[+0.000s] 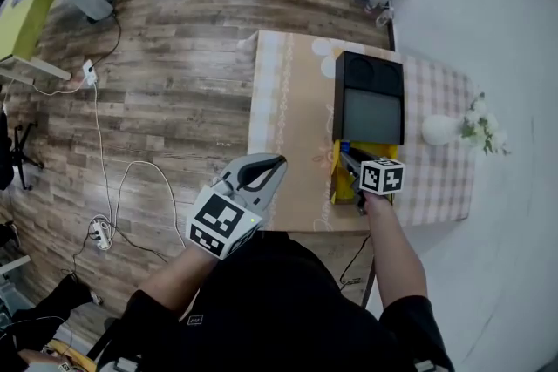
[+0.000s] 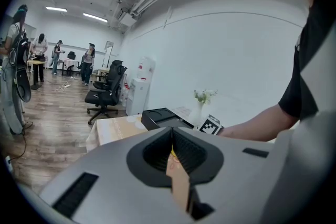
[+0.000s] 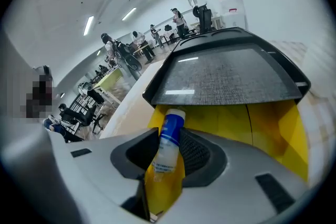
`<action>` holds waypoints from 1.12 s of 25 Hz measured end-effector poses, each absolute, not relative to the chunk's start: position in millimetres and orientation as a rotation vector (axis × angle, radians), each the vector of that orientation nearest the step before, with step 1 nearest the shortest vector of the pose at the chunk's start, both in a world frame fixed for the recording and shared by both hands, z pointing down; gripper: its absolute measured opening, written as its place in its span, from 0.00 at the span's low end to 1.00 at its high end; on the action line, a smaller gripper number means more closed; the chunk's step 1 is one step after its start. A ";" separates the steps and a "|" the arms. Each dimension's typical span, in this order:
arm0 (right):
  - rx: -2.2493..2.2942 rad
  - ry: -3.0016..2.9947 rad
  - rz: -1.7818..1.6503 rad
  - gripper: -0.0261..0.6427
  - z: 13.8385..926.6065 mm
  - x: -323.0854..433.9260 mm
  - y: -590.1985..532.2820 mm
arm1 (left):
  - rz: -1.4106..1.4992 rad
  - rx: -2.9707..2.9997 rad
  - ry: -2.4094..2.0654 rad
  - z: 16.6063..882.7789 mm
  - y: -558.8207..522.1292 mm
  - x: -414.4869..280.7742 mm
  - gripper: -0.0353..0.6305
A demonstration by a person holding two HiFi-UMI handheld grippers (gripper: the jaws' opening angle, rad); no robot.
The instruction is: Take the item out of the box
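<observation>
The yellow-lined box sits on the tabletop with its black lid raised and a blue-labelled bottle inside. The right claw reaches in, spread around that bottle (pads not visibly pressing). The left claw is closed and empty.

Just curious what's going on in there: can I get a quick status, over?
Left gripper shut, empty. Right gripper jaws apart, straddling bottle inside yellow box. Black lid overhangs behind, not blocking.

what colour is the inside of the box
The box is bright yellow inside, clearest in the right gripper view.
</observation>
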State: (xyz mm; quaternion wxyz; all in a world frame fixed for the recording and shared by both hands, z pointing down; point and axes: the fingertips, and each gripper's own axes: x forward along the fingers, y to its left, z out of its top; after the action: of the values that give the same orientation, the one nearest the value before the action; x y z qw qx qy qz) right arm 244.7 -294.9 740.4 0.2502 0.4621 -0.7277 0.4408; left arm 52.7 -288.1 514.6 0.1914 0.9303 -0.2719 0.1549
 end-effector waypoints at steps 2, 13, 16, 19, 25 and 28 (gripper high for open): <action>1.245 -1.979 1.173 0.22 738.9 246.5 -292.8 | 0.433 2.607 -0.759 513.0 -286.4 54.3 0.08; 1.201 -1.898 1.110 0.22 735.2 278.5 -243.0 | 0.404 2.669 -0.705 490.0 -269.2 77.1 0.08; 1.197 -1.882 1.063 0.23 733.1 280.5 -239.6 | 0.401 2.665 -0.708 487.1 -261.2 77.3 0.08; 1.172 -1.882 1.024 0.26 735.6 274.2 -243.0 | 0.402 2.658 -0.721 486.5 -254.3 75.3 0.08; 1.129 -1.833 0.942 0.27 748.9 269.2 -245.5 | 0.401 2.643 -0.765 479.3 -240.3 67.1 0.08; 1.116 -1.826 0.941 0.27 753.0 268.2 -238.5 | 0.386 2.642 -0.802 473.1 -236.3 60.9 0.08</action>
State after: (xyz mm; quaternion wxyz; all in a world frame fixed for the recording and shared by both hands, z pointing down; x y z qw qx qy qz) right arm 268.2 -238.5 753.0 0.3911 0.4394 -0.7189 0.3705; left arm 60.9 -236.3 473.1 0.1759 0.9329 -0.2833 0.1363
